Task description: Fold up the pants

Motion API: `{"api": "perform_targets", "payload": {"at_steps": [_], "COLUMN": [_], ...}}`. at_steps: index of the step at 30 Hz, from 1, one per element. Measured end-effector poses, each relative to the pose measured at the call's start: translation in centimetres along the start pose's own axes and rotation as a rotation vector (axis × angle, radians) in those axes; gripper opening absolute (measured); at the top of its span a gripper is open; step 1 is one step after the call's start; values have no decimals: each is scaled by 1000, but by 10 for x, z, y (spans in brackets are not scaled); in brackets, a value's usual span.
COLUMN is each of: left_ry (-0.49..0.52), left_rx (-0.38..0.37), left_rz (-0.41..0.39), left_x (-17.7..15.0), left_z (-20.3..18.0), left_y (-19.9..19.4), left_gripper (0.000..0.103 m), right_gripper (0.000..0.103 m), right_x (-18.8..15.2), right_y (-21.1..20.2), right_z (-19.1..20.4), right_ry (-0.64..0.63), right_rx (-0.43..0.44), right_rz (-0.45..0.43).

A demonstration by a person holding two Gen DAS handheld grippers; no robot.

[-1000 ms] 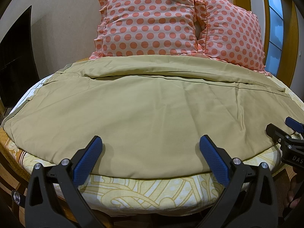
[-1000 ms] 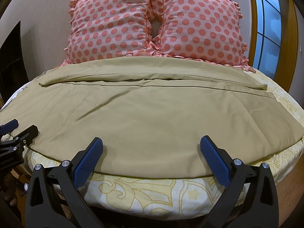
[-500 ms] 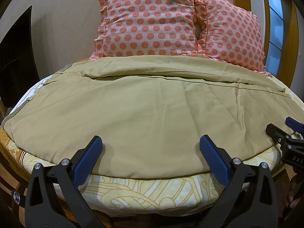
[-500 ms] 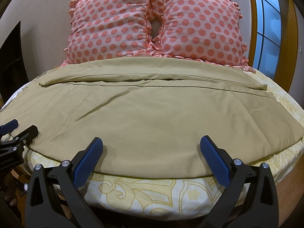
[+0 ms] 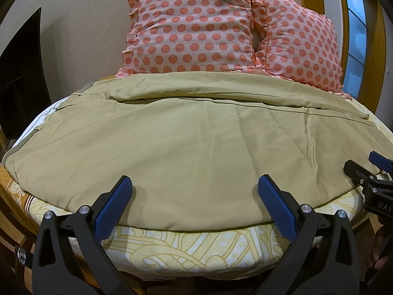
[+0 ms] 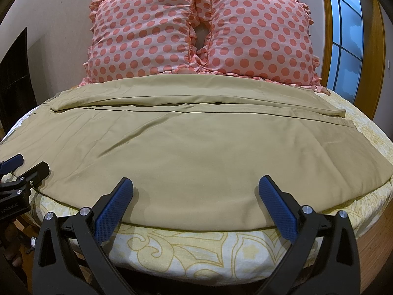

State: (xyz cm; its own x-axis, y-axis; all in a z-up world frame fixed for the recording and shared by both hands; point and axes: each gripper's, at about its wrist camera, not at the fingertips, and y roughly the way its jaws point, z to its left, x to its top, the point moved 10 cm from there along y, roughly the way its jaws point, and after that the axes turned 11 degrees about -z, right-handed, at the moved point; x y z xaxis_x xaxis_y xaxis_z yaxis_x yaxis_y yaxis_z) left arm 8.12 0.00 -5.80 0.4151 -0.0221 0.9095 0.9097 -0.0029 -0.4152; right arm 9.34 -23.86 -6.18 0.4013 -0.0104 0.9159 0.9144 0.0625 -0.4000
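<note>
The pants [image 5: 186,147] cover the lower edges of both pillows [image 5: 194,27]. The right gripper [image 5: 375,182] is cut off by the left wrist view's edge, as is the left gripper [image 6: 14,179] in the right wrist view.

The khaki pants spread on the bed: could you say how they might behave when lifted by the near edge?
The khaki fabric pants look thin and creased, so they would probably drape limply. Spread wide, they would likely sag between the open left gripper and right gripper.

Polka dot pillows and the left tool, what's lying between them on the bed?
Only the khaki pants, spread flat from the pillows to the open left tool, in the left wrist view.
</note>
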Motion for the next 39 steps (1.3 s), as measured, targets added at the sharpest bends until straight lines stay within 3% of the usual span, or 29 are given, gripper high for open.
{"api": "perform_targets", "payload": {"at_steps": [32, 36, 39], "left_ry": [1, 6, -4], "left_rx": [-1, -11, 27], "left_rz": [-1, 28, 15], "left_x": [0, 1, 16], "left_z": [0, 3, 15], "left_y": [0, 1, 3], "left_gripper": [101, 101, 101], "right_gripper": [102, 102, 102], "right_x": [2, 13, 55], "right_y": [-4, 4, 16], "right_z": [0, -5, -44], "right_ry": [-3, 1, 87], "right_rx": [9, 61, 38], "right_rz": [-44, 17, 5]}}
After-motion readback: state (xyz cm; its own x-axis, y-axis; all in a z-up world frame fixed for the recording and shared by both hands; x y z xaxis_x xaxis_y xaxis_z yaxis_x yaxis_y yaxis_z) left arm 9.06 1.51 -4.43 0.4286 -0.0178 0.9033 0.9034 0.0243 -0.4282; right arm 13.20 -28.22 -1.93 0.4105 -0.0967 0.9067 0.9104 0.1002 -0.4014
